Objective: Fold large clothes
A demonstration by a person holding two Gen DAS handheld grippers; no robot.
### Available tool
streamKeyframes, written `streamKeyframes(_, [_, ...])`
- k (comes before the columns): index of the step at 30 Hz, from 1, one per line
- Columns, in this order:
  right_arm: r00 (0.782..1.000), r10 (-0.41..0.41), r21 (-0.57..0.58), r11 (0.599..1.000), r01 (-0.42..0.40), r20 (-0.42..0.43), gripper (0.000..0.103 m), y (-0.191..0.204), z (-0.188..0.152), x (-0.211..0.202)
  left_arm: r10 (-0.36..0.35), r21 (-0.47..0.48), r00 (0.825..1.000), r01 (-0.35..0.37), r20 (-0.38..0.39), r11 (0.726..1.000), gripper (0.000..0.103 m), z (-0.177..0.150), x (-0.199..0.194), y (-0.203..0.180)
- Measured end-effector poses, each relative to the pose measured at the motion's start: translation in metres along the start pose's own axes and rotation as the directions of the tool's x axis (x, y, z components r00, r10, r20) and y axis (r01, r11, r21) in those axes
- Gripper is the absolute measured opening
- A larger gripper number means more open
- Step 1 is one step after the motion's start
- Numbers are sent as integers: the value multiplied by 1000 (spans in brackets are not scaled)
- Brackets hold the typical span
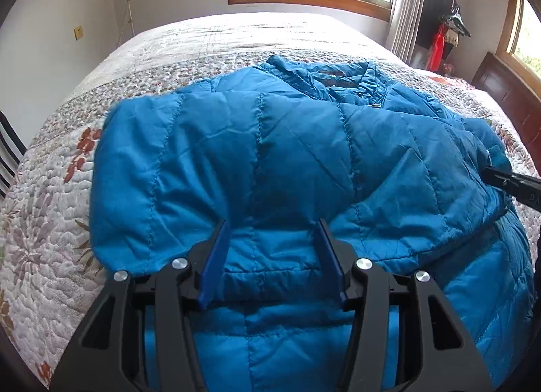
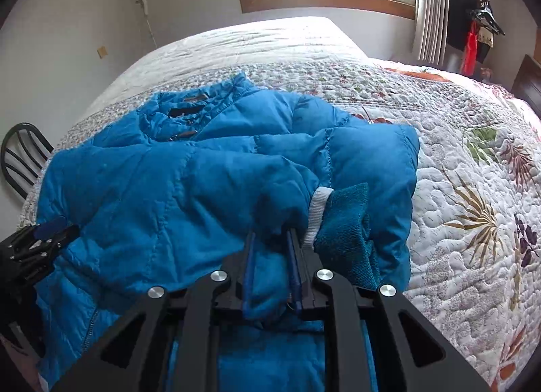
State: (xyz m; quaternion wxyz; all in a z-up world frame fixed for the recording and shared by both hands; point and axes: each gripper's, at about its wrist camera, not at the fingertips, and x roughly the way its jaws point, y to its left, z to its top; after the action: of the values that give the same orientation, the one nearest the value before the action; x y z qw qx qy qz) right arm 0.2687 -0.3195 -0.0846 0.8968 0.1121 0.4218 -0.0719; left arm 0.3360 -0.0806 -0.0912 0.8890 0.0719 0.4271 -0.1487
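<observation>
Blue quilted jacket (image 1: pixel 270 155) between wide left fingers (image 1: pixel 216 256), sleeve pinched in right fingers (image 2: pixel 294 267).

Bare quilt (image 2: pixel 456 189) right of jacket (image 2: pixel 169 172).

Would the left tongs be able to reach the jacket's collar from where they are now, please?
Probably yes: the left tongs are open over the blue jacket, and only jacket fabric lies between them and the collar farther up the bed.

Bed (image 1: pixel 209 40) with floral quilt (image 2: pixel 456 189); blue puffer jacket (image 1: pixel 270 155) lying on quilt.
</observation>
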Motion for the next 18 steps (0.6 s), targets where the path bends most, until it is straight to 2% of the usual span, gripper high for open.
streamKeyframes(2, [1000,6,-5,1000,-6,26,25,3,1,-14,3,18,1000,-4,26,1000,58,-4,-13,-3])
streamKeyframes(4, [1000,17,-31,999,-16,25,27,11,1,-20,-2,15,1000,2,28,1000,58,-6,-18,-1])
streamKeyframes(7, [1000,9,-50,999,-10,-10,25,19,-3,-8,3,7,1000,-3,7,1000,59,-7,-9,4])
streamKeyframes(9, [999,3,-50,999,-5,-33,25,18,-5,5,-21,-10,1000,21,-15,1000,59,-8,2,9])
streamKeyframes(14, [998,30,-48,998,-32,-46,24,15,-5,21,-19,-8,1000,19,-11,1000,60,-10,13,9])
streamKeyframes(16, [999,41,-43,998,-42,-31,24,14,-5,17,-11,-5,1000,11,-4,1000,60,-10,11,8])
streamKeyframes(18, [996,90,-17,996,-90,-2,26,10,-6,-1,-21,-17,1000,21,-4,1000,59,-11,-1,11])
